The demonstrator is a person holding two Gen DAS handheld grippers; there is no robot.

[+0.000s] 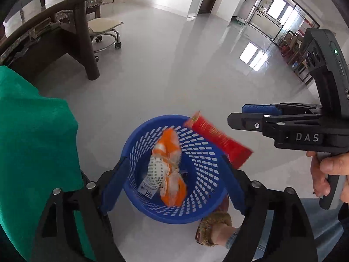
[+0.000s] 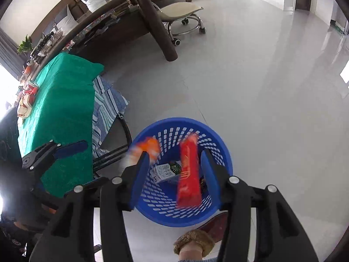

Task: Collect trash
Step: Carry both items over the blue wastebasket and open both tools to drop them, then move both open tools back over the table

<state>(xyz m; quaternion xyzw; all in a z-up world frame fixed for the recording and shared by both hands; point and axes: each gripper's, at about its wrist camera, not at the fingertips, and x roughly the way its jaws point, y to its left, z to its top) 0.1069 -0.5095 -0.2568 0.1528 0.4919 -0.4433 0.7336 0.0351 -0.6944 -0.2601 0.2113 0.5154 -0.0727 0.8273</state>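
Observation:
A blue perforated basket [image 1: 152,120] [image 2: 174,121] stands on the floor under both grippers. My left gripper [image 1: 173,174] is open above it. An orange and white wrapper [image 1: 168,168] hangs loose between its fingers, touching neither pad. My right gripper [image 2: 175,174] is open too, with a blurred red wrapper [image 2: 188,174] free between its pads over the basket. The red wrapper [image 1: 218,139] shows at the basket's right rim, below the right gripper [image 1: 242,116]. The orange wrapper [image 2: 148,148] is a blur at the left rim. A white carton [image 2: 164,171] lies inside the basket.
A table under a green cloth [image 1: 32,131] [image 2: 61,109] stands close on the left, with a striped cloth [image 2: 106,109] hanging beside it. A dark wooden table leg [image 1: 87,43] and a wheeled stool [image 1: 104,26] stand further back. A slippered foot [image 1: 213,224] [image 2: 194,240] touches the basket's near side.

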